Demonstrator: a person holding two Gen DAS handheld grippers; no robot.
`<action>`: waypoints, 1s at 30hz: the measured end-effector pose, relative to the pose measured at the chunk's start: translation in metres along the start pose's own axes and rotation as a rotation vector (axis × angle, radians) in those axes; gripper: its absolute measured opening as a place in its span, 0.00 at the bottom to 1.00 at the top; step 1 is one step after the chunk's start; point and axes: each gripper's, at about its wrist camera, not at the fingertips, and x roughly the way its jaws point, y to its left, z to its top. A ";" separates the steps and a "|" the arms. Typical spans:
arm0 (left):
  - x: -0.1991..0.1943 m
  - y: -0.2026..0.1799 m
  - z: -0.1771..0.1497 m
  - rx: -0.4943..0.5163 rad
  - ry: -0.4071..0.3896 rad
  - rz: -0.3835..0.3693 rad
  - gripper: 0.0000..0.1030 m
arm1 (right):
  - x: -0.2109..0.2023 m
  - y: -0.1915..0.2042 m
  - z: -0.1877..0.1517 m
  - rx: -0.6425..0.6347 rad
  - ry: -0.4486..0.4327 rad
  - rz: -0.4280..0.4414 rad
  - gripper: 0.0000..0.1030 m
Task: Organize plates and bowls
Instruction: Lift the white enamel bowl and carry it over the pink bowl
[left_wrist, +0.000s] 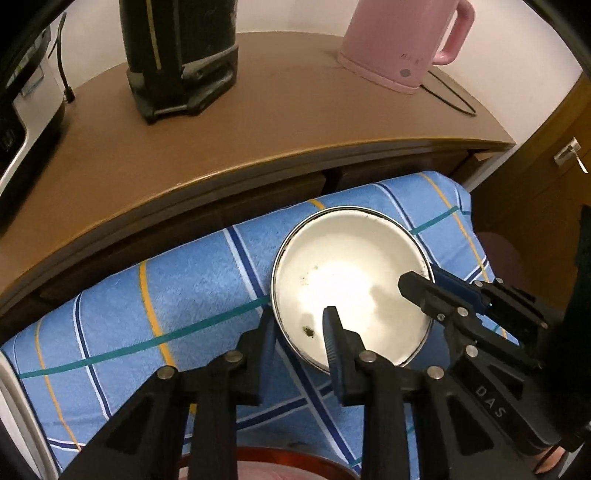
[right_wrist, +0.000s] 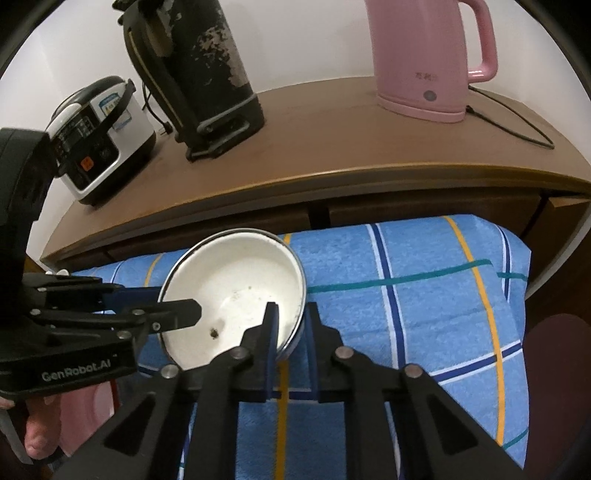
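Note:
A white enamel bowl (left_wrist: 347, 273) with a dark metal rim and a few dark specks inside sits over the blue checked cloth (left_wrist: 166, 295). My left gripper (left_wrist: 299, 321) is shut on its left rim, one finger inside the bowl and one outside. My right gripper (left_wrist: 424, 280) is shut on the opposite rim. In the right wrist view the bowl (right_wrist: 236, 284) is gripped at its right rim by my right gripper (right_wrist: 291, 317), and the left gripper (right_wrist: 177, 306) holds its left rim. The bowl looks slightly tilted.
A brown wooden counter (left_wrist: 258, 122) behind the cloth holds a black kettle (left_wrist: 177, 55), a pink electric kettle (left_wrist: 402, 40) with its cord, and a rice cooker (right_wrist: 99, 133). A red-rimmed dish (left_wrist: 280, 458) lies at the bottom edge.

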 end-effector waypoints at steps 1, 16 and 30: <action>-0.001 0.000 -0.001 0.003 -0.001 -0.006 0.27 | -0.002 -0.001 0.000 0.001 -0.001 0.001 0.13; -0.080 0.007 -0.053 -0.017 -0.149 -0.028 0.27 | -0.071 0.046 -0.020 -0.078 -0.058 0.055 0.13; -0.127 0.017 -0.090 -0.040 -0.243 0.037 0.27 | -0.095 0.092 -0.030 -0.136 -0.079 0.082 0.14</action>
